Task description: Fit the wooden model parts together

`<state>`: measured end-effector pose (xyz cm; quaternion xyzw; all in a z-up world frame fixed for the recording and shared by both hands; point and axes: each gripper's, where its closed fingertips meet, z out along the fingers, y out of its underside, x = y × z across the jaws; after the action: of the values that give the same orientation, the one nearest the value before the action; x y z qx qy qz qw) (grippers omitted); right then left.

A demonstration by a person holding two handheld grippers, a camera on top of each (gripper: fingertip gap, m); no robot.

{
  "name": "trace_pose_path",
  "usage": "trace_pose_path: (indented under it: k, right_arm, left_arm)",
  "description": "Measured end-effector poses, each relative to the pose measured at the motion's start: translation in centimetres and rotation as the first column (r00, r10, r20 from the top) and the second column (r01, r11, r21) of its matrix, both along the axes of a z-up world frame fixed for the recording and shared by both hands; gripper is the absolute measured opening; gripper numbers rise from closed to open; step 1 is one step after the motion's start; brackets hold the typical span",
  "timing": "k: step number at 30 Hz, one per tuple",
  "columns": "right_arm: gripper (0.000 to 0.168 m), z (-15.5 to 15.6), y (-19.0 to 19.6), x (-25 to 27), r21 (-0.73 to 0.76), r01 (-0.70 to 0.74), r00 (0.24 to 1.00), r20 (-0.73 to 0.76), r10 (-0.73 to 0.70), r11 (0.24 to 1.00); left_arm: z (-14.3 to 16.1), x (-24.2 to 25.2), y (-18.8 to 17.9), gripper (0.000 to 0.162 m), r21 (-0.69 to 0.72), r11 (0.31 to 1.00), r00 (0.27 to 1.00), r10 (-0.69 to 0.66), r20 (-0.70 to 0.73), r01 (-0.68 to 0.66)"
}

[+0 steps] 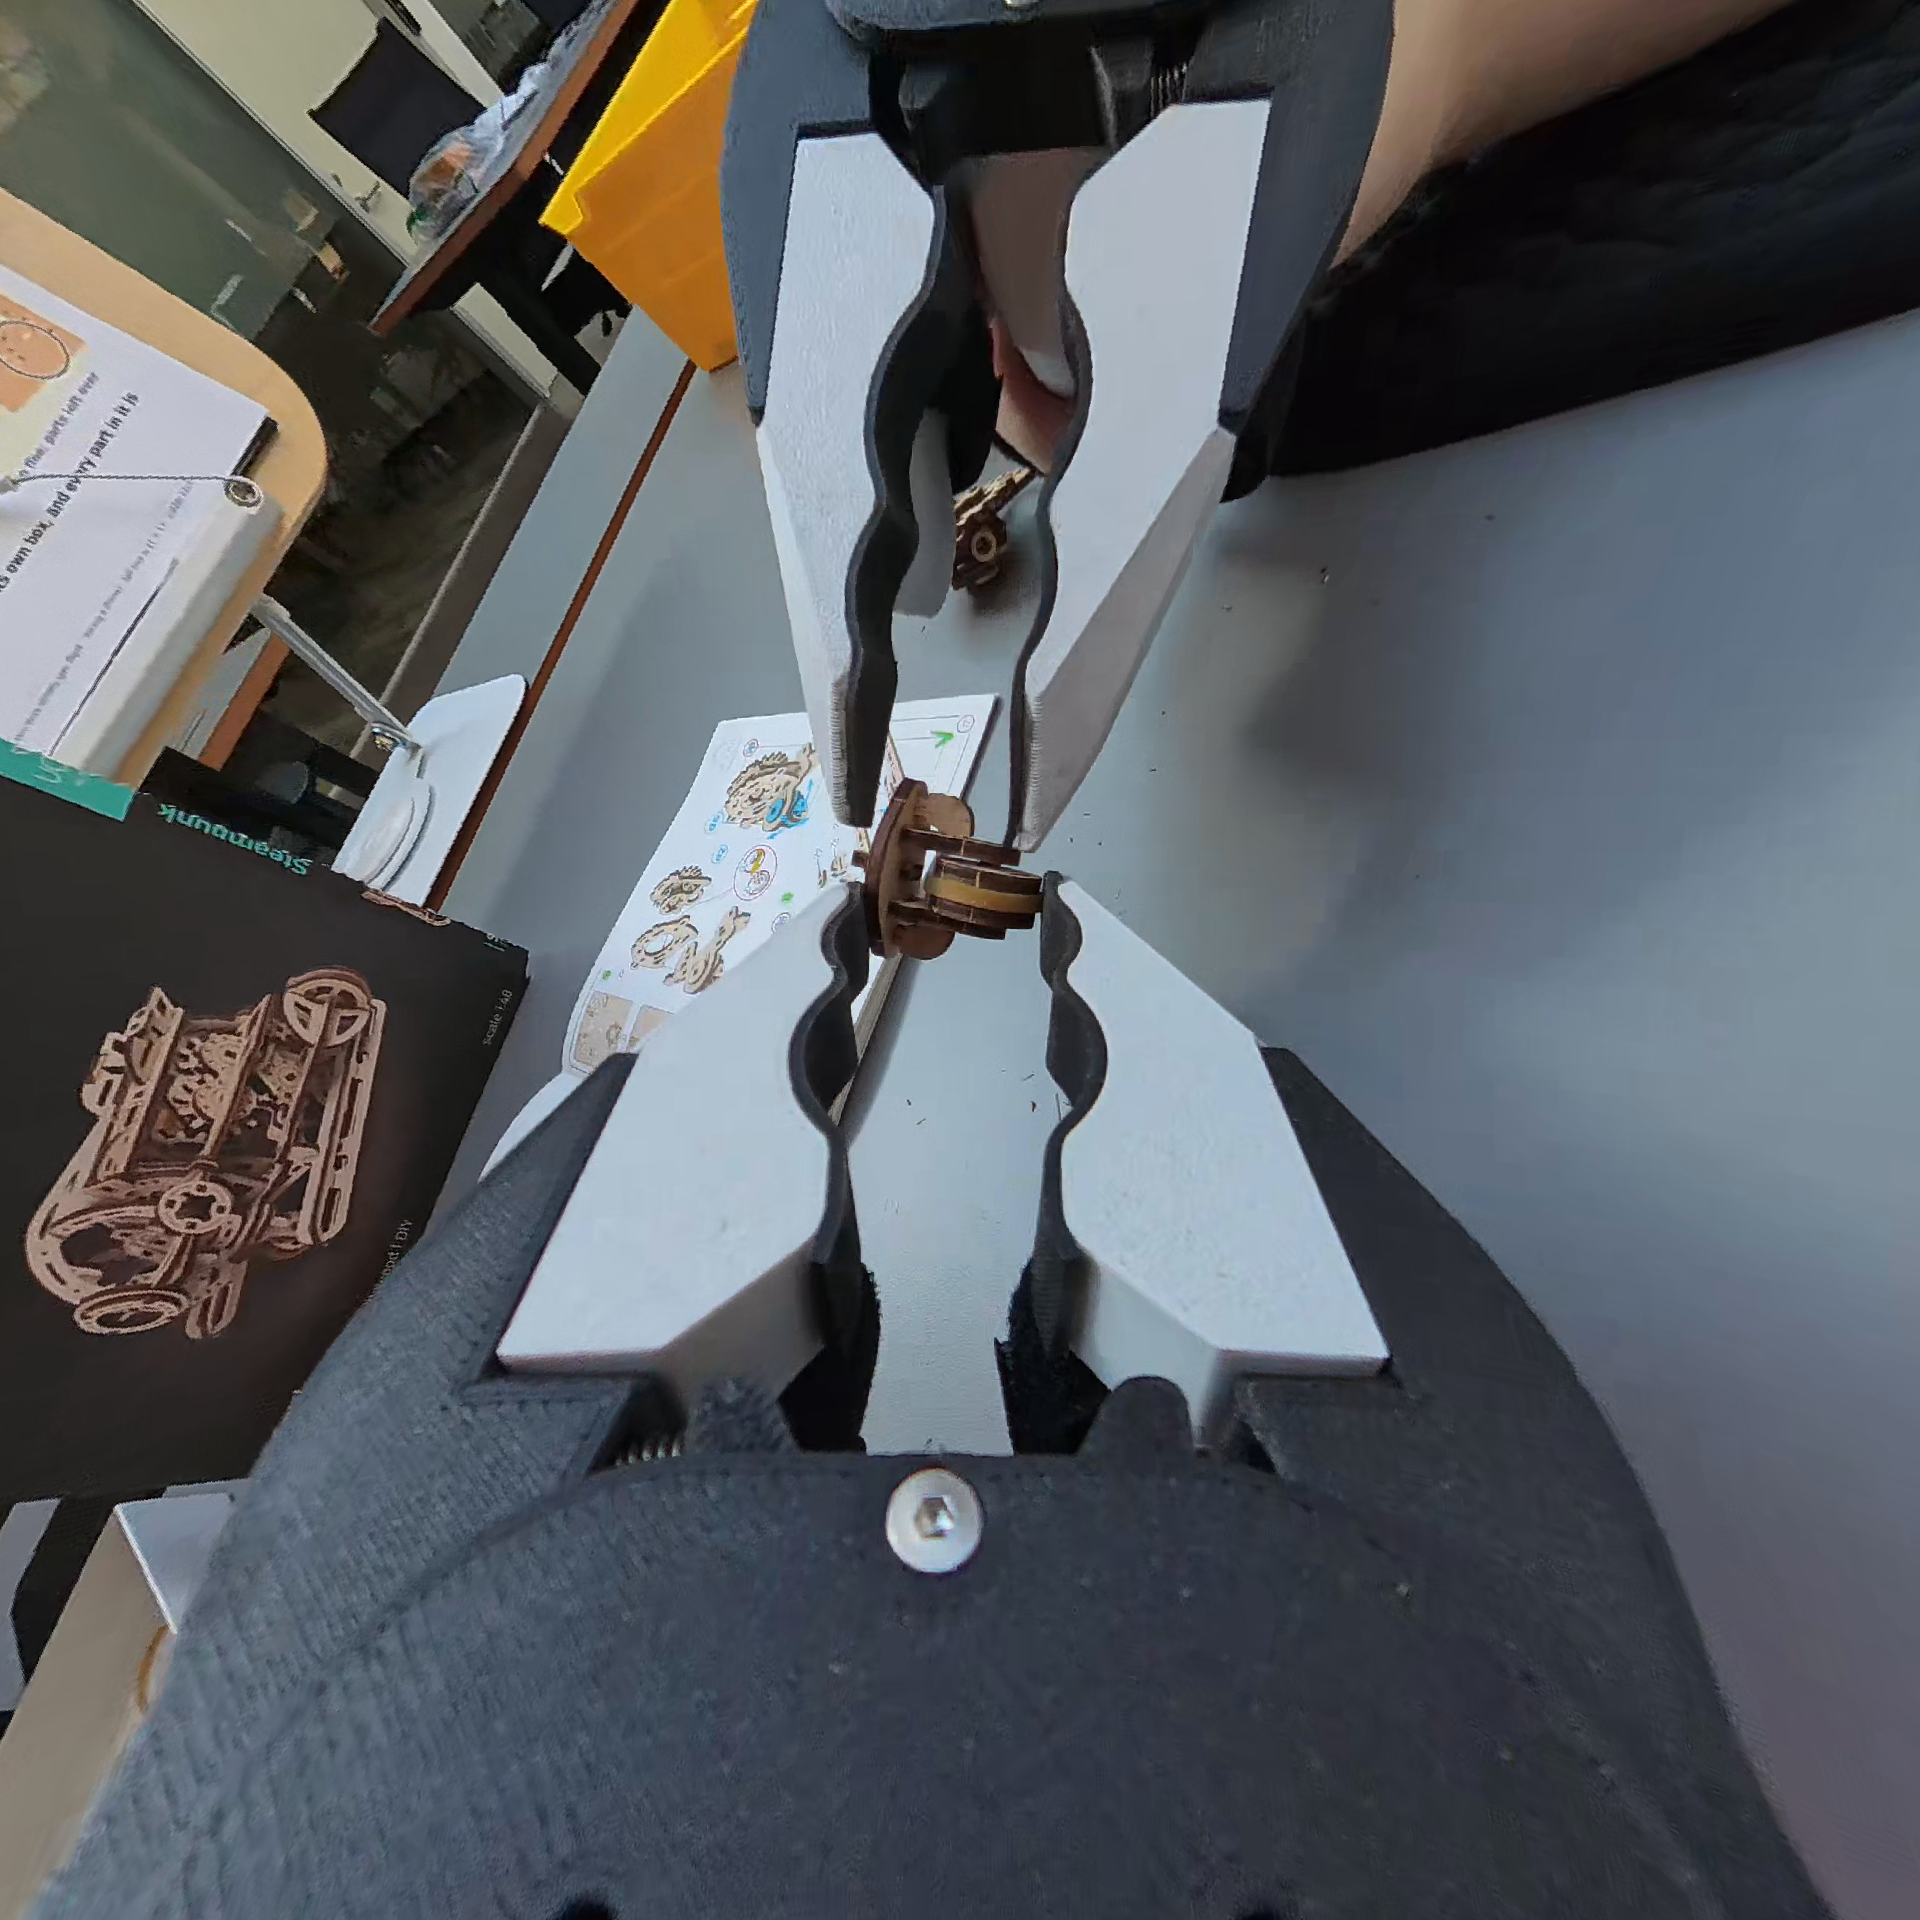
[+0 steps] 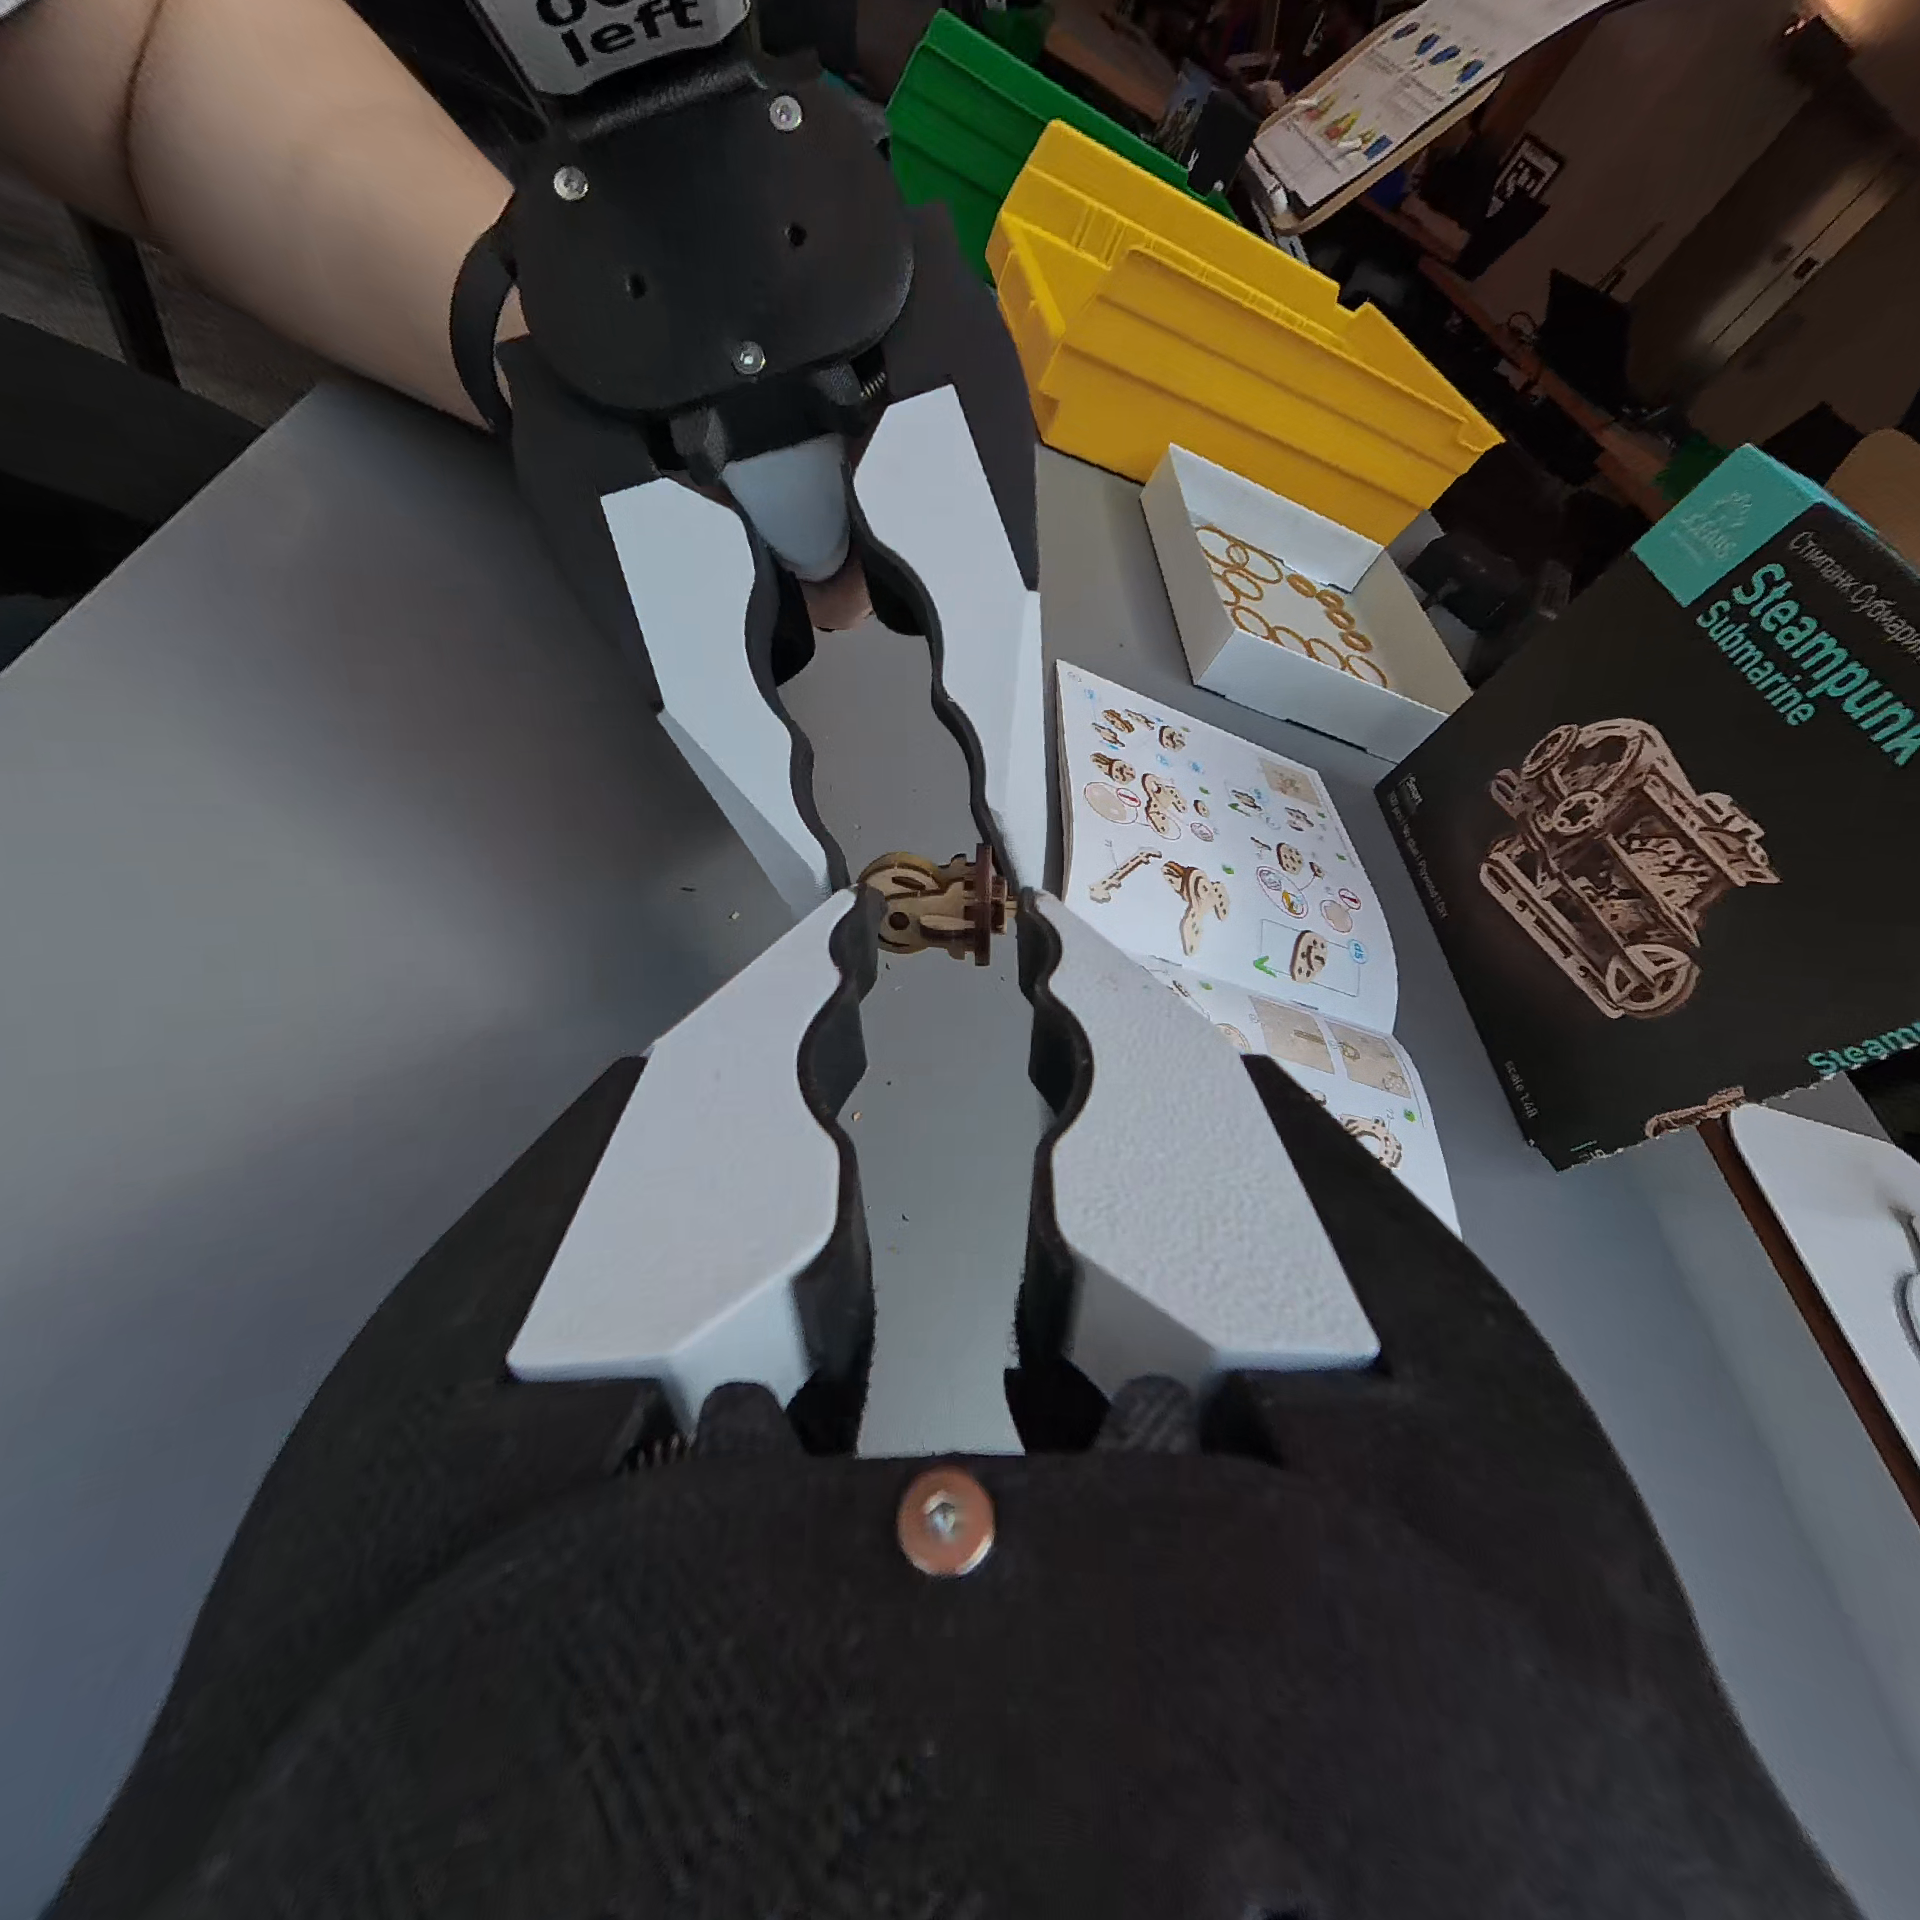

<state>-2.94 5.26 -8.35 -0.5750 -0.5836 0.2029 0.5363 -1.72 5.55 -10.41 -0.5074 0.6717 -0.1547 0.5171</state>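
Observation:
A small wooden assembly [image 1: 940, 888] hangs above the grey table [image 1: 1455, 831]. It is a dark brown pegged disc joined to a light layered wheel. My left gripper [image 1: 951, 899] is shut on it, one finger on the disc and one on the wheel. My right gripper [image 1: 940, 826] comes from the opposite side, tip to tip with the left, and is shut on the same assembly. In the right wrist view the assembly [image 2: 935, 904] sits between my right gripper [image 2: 942, 909] and left gripper [image 2: 914, 862]. Another wooden part [image 1: 982, 530] lies on the table beyond.
An open instruction booklet [image 2: 1226, 883] lies just beside the grippers. A black kit box [image 2: 1662, 831] stands next to it. A white tray of wooden rings [image 2: 1299, 613], yellow bins [image 2: 1226, 343] and a green bin [image 2: 966, 114] stand behind. A person's forearm [image 2: 260, 177] is at the table's edge. Less than 4 cm separates the two grippers' tips.

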Motion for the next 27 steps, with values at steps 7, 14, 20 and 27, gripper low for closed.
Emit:
trace_pose_path:
  k: [7,14,20,27]
  right_arm:
    - [0.024,-2.0,0.1,0.0,-0.016,0.021,0.993,0.114,-0.019,1.0]
    - [0.022,-2.6,0.3,0.1,0.021,0.039,0.986,0.162,-0.042,0.999]
    - [0.022,-1.2,-0.1,0.1,0.061,0.012,0.995,0.099,-0.018,0.998]
    - [0.022,0.8,-1.0,0.1,0.005,-0.067,0.996,-0.059,0.068,0.998]
  left_arm:
    - [-1.5,0.0,0.3,0.031,-0.029,0.999,0.997,0.022,-0.068,-0.024]
    - [-2.1,0.0,0.3,0.031,-0.046,0.999,0.996,0.025,-0.086,-0.029]
    - [-0.8,-0.6,-0.4,0.038,-0.124,0.991,0.999,-0.044,-0.018,0.041]
    - [1.2,-1.9,-0.5,0.025,-0.141,0.979,0.989,-0.138,0.057,0.145]
